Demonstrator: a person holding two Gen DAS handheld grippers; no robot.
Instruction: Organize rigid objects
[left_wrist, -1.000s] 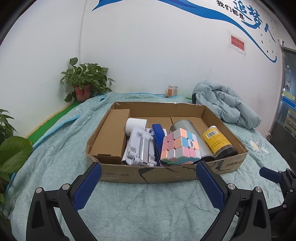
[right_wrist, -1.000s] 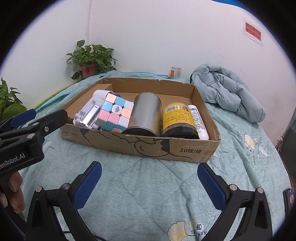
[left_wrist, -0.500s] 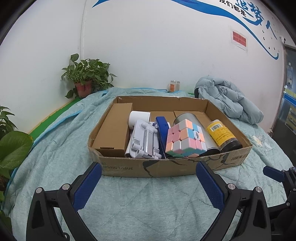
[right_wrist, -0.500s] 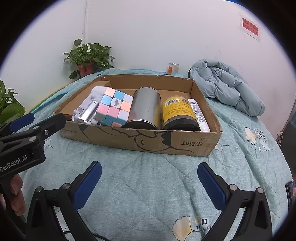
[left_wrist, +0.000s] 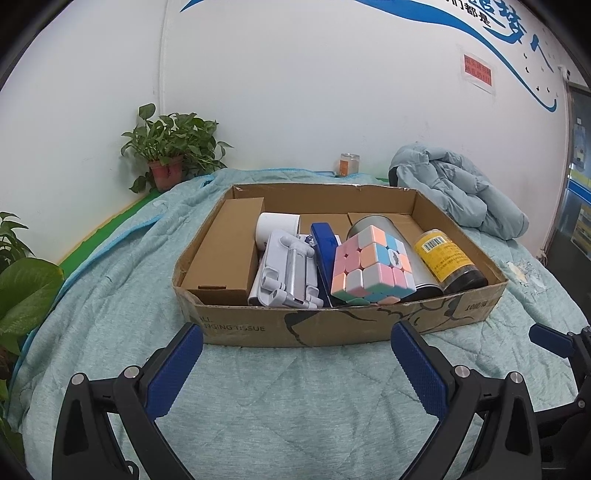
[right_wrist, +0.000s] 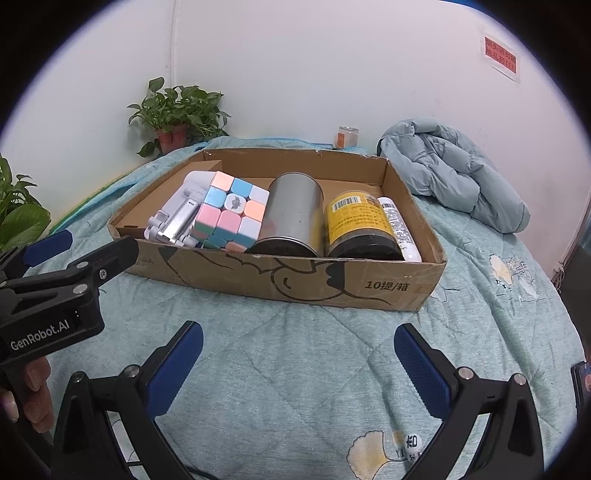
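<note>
- Left gripper: fingers spread wide, holding nothing, poised over the quilt just short of the box's front wall.
- Right gripper: likewise spread and empty, before the box's right front corner.
- Cardboard box: rests on the quilt; holds, left to right, a brown carton, white roll, white folding stand, blue case, pastel puzzle cube, metal tin, yellow-labelled jar, white tube.
- Change: against a second ago, both grippers sit slightly farther back and the box shows fuller; contents unmoved.
- Quilt: pale green, covering the whole surface.
- Room: white wall, potted plant, small jar, heaped jacket.
</note>
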